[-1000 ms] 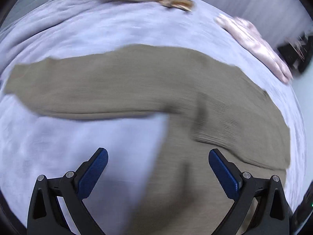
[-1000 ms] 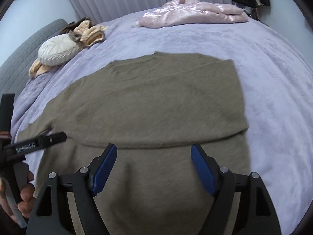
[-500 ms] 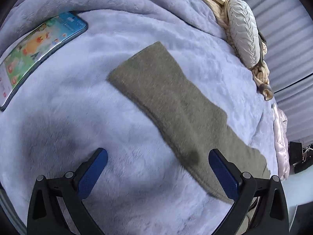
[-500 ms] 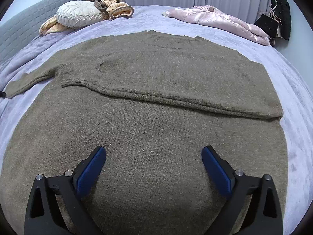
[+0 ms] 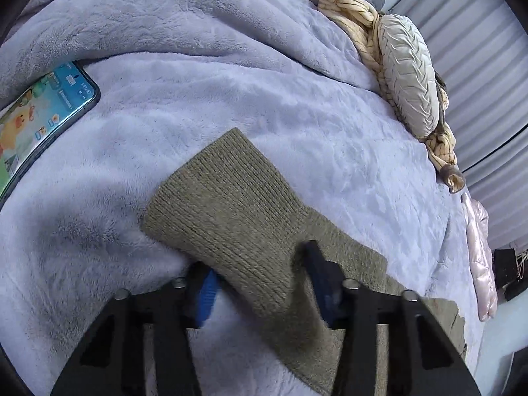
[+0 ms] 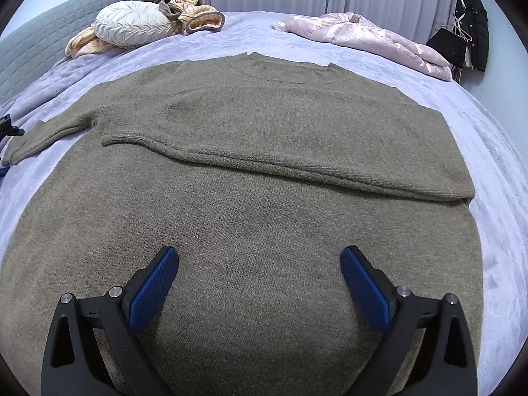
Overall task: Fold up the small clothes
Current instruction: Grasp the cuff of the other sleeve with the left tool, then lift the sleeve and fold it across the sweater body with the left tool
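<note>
- We are folding an olive-brown knit sweater that lies flat on the bed, neck toward the far curtains, hem nearest us.
- One sleeve already lies folded across the chest, its edge running as a ridge from side to side in the right wrist view.
- The other sleeve stretches out over the lilac blanket, its ribbed cuff pointing toward a phone with a lit screen, which lies apart from it.
- Our left tool has just been closing and its jaws now stand on either side of that sleeve, just behind the cuff. The knit looks bunched between the pads, so we judge it gripped, though blur on the fingers leaves this a little uncertain.
- Our right tool hovers wide open over the lower body of the sweater, holding nothing.
- The step in hand is taking up the second sleeve.
- Next, we judge, the sleeve must be lifted and carried across the chest to lie over the first one, kept flat and untwisted.
- The right tool could pin the body so it does not drag.
- A cushion and a pink jacket sit well away.
</note>
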Tool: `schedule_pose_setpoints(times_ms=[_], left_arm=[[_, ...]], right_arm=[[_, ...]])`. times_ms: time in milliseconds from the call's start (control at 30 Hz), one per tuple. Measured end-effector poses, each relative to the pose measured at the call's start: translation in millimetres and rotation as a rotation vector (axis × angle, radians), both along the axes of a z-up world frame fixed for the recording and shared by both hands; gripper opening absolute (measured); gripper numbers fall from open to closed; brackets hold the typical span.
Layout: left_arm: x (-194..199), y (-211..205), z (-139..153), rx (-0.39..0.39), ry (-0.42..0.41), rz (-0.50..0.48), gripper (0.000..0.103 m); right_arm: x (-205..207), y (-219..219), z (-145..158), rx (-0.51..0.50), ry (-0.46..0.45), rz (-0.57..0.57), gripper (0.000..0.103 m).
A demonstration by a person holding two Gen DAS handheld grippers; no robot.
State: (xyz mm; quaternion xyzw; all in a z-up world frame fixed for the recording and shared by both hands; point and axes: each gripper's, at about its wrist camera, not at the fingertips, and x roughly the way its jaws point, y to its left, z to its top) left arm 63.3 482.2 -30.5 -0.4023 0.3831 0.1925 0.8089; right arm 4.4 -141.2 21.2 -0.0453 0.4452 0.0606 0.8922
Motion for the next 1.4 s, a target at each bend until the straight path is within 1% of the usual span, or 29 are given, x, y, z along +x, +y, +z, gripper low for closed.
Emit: schedule_pose_setpoints(times_ms=[100, 133, 167, 300, 400, 500, 567, 700, 833, 967, 1100, 1200, 1400], left_arm=[[-3.0, 13.1, -2.7, -0.066, -0.041, -0.002, 0.022], [-2.0, 15.5, -3.5, -0.09, -0.053, -0.014, 0.013], [-1.4, 16.6, -3.0, -0.106, -0.052, -0.016, 0.013], [-6.0, 10.3, 12.8, -0.107, -0.075, -0.002, 0.013], [3.0, -10.9, 30.4, -0.047, -0.042, -0.045, 0.013], [13.8, -41.7, 53.2, 0.027, -0.035, -0.098, 0.013], [23.2, -64.4, 65.6, 0.059, -0.022, -0.14, 0.013], [37.9, -108.4, 81.5, 0.113, 0.009, -0.206, 0.013], [44.2, -141.8, 88.5, 0.128, 0.023, -0.243, 0.013], [46.6, -168.5, 91.0, 0.099, 0.015, -0.279, 0.013], [52.5, -200.1, 93.7, 0.098, 0.022, -0.325, 0.013], [58.8, -225.5, 95.0, 0.107, 0.031, -0.363, 0.013], [67.0, -282.3, 93.6, 0.157, 0.059, -0.437, 0.013]], right_arm=[[0.7, 0.4, 0.2, -0.003, 0.0, -0.001, 0.099], [0.7, 0.4, 0.2, -0.003, 0.0, -0.001, 0.099], [0.6, 0.3, 0.1, -0.003, 0.0, -0.001, 0.099], [0.7, 0.3, 0.0, -0.003, 0.0, 0.0, 0.099], [0.9, 0.3, -0.1, -0.001, 0.0, 0.0, 0.099], [1.6, -0.4, -0.4, 0.001, 0.0, 0.0, 0.099], [2.1, -1.5, -0.3, 0.005, 0.0, 0.001, 0.099], [2.0, -2.6, 0.1, 0.012, -0.003, 0.001, 0.099], [2.6, -2.5, -0.2, 0.017, -0.004, 0.001, 0.099], [2.7, -2.7, -0.3, 0.022, -0.004, 0.001, 0.099], [3.3, -1.8, -0.2, 0.018, 0.001, 0.001, 0.099], [4.3, -0.6, 0.8, 0.014, 0.009, -0.001, 0.099], [-3.9, -1.3, 14.6, 0.02, 0.031, 0.023, 0.1]])
